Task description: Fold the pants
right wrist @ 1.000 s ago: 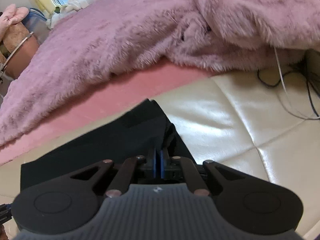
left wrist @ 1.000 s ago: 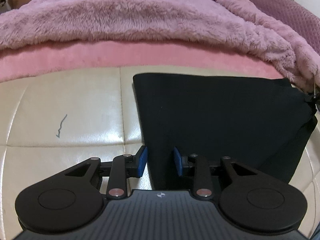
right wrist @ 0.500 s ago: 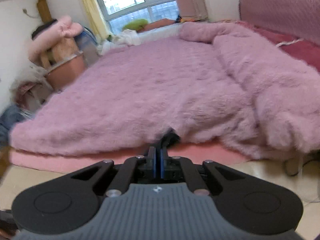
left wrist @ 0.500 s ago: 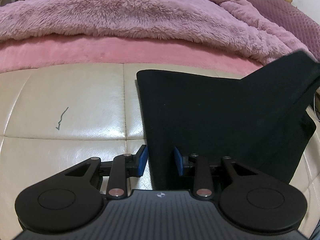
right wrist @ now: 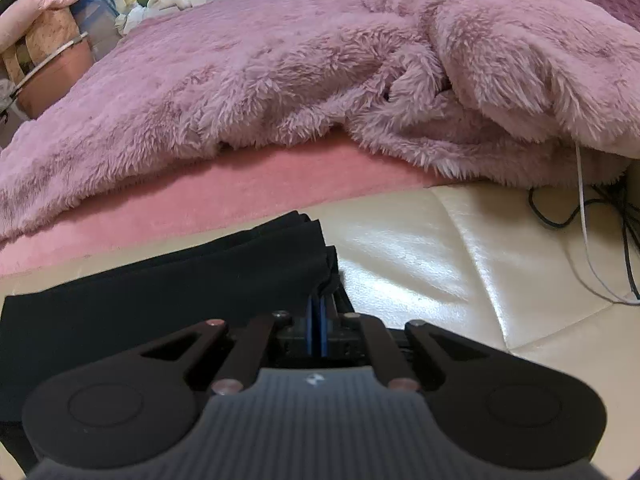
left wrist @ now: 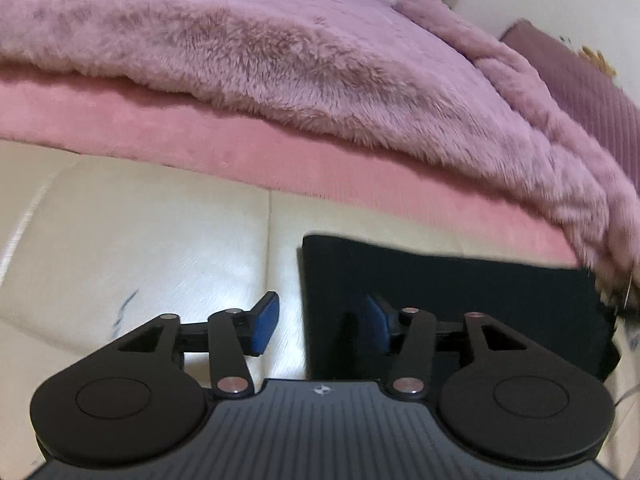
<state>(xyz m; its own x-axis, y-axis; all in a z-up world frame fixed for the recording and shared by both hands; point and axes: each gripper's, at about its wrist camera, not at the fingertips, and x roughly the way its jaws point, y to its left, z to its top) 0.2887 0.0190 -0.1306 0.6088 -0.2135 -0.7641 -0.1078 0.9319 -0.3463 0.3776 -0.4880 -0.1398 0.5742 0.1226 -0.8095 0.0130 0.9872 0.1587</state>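
Lying flat on the cream leather cushion [left wrist: 140,248], the black pants [left wrist: 460,292] form a dark rectangular block whose far edge runs close along the pink mattress edge [left wrist: 280,160]. Seen from the left wrist, the left gripper [left wrist: 320,324] has its blue pads spread wide apart and holds nothing; its left pad sits over bare cushion just beside the pants' left edge, while the right pad hovers over the black cloth, so that edge falls between the two fingers. Whether either pad touches the fabric cannot be told.

From the right wrist, the right gripper [right wrist: 318,320] has its blue pads pressed together, clamped on a bunched corner of the pants [right wrist: 180,292] at the garment's right end. Several stacked layers of cloth show there, and the rest of the fabric stretches away to the left of that gripper. A fluffy mauve blanket [right wrist: 280,72] covers the bed beyond, and dark cables [right wrist: 580,216] trail over the cushion to the right, well apart from the pants.
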